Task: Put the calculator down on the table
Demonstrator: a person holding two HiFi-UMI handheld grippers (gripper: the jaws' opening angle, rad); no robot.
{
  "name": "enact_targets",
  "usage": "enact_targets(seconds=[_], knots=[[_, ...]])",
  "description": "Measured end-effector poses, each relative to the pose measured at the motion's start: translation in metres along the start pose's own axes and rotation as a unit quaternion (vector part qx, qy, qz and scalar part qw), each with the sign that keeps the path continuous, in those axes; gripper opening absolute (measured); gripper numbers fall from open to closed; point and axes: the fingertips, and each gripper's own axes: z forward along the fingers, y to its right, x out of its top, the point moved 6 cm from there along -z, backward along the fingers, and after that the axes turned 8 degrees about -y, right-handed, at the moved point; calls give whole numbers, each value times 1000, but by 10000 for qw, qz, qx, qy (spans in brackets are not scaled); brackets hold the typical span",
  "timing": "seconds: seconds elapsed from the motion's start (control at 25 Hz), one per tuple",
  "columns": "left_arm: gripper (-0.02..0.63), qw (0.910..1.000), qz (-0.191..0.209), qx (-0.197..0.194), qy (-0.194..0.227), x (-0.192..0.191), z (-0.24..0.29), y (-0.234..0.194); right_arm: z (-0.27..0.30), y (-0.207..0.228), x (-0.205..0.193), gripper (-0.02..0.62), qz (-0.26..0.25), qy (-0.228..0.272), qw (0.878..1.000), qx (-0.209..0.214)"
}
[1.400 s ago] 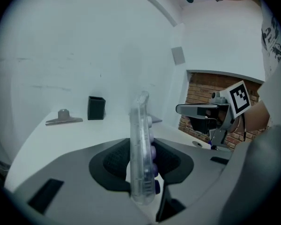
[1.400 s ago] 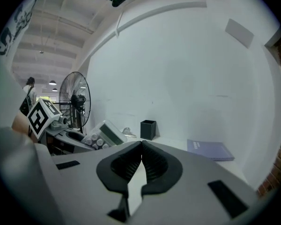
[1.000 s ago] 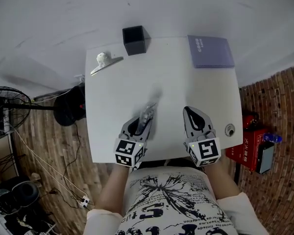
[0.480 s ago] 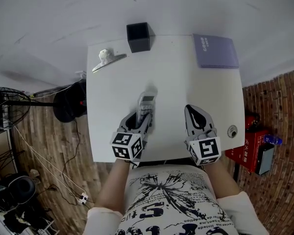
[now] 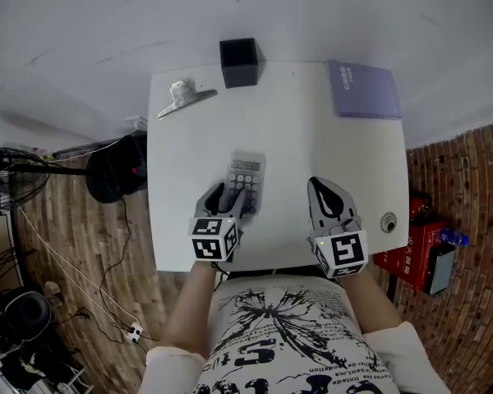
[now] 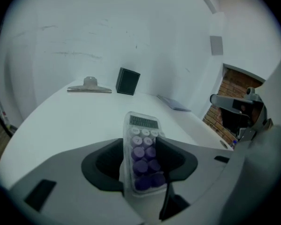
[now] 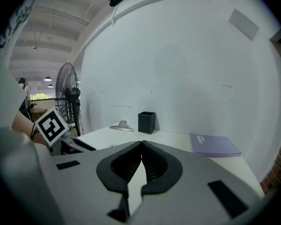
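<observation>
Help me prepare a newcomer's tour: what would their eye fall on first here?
The white calculator with purple keys, lying face up near the front of the white table between the left gripper's jaws, which have just been opening. Then the far edge: a black box, a purple notebook at the right corner, a metal clip at the left.

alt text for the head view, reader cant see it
A white calculator with purple keys lies flat on the white table between the jaws of the left tool, which have just been opening. The right tool beside it is shut and empty.
</observation>
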Motion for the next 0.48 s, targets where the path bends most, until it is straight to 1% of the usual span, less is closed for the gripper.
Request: enact_targets(seconds=[0.08,0.24,0.36,0.48], knots=[[218,9999,59,97,14,-2,0,-2,-1,-2,1,15,-45,-8,10000,29],[219,9997,208,47,72,0,-3,1,-2,-4,0,15,-52,-36,10000,38],[219,9986,479,-69,218,8,-15,13,-9,-3,0,15,-44,-19,10000,33],[219,9951,832,-134,522,27,-35,32,-21,1,2,15,-41,53,10000,11]])
